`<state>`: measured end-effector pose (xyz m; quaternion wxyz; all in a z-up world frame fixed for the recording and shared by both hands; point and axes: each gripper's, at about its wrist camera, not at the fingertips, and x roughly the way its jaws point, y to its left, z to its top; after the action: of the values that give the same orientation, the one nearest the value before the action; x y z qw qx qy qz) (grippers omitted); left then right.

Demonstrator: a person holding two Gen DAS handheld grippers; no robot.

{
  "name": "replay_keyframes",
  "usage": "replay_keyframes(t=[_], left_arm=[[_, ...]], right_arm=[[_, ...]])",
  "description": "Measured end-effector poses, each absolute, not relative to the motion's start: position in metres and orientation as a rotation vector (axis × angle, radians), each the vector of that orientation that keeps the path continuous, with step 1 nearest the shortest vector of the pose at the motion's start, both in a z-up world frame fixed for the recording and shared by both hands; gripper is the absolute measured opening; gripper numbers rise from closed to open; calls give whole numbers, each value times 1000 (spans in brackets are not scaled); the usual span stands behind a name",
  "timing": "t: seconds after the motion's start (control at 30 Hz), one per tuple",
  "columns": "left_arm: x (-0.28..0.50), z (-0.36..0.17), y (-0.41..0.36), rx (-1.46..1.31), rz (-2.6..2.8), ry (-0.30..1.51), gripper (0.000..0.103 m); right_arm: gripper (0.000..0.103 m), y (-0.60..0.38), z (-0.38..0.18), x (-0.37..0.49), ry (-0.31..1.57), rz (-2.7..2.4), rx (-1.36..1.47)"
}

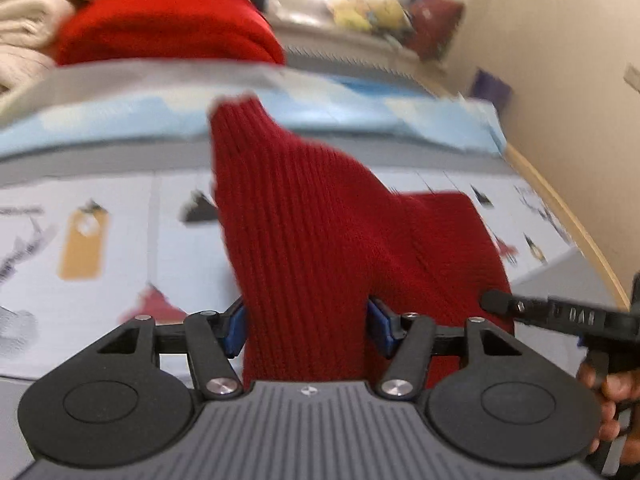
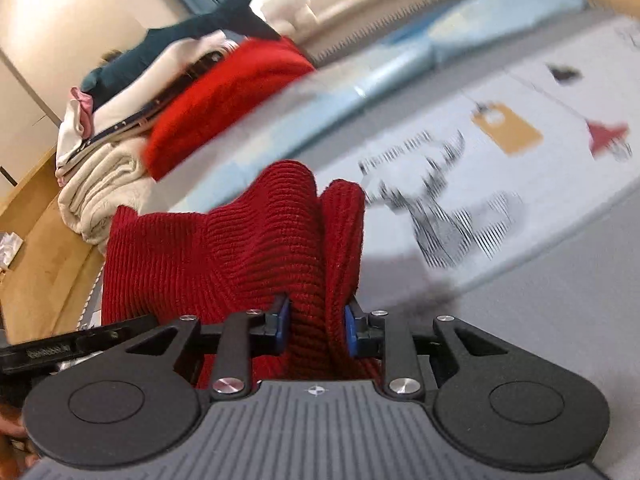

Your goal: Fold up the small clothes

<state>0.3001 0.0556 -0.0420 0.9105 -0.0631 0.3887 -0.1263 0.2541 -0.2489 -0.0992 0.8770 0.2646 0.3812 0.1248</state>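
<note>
Centrally, dark red knit garment (image 1: 320, 232) (image 2: 248, 248) rising off the printed sheet (image 1: 100, 272) (image 2: 500, 208), filling mid-frame in both views. Being pinched between blue pads by left gripper (image 1: 306, 330) and right gripper (image 2: 316, 330), both clenched on the knit. Lying upper left: bright red folded cloth (image 1: 168, 28) (image 2: 224, 108), cream laundry pile (image 1: 20, 32) (image 2: 104, 188).

printed bedcover (image 2: 540, 240) open rightward, clothes pile (image 2: 132, 128) (far edge) blocking left
</note>
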Motion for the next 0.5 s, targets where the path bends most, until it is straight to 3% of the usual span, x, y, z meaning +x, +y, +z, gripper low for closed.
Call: replay_keyframes(t=[0.1, 0.27, 0.33, 0.43, 0.5], left_arm=[[299, -26, 84, -150, -192, 708, 73], [303, -40, 109, -232, -192, 858, 73], [302, -49, 106, -201, -209, 917, 73], [295, -71, 102, -205, -261, 1005, 73], [290, -90, 95, -187, -280, 1081, 73]], right_arm=[[43, -232, -97, 266, 789, 158, 437], [50, -229, -101, 270, 852, 157, 383], [63, -228, -106, 266, 898, 241, 394], [63, -217, -121, 259, 996, 305, 359], [51, -209, -134, 252, 1076, 294, 265]])
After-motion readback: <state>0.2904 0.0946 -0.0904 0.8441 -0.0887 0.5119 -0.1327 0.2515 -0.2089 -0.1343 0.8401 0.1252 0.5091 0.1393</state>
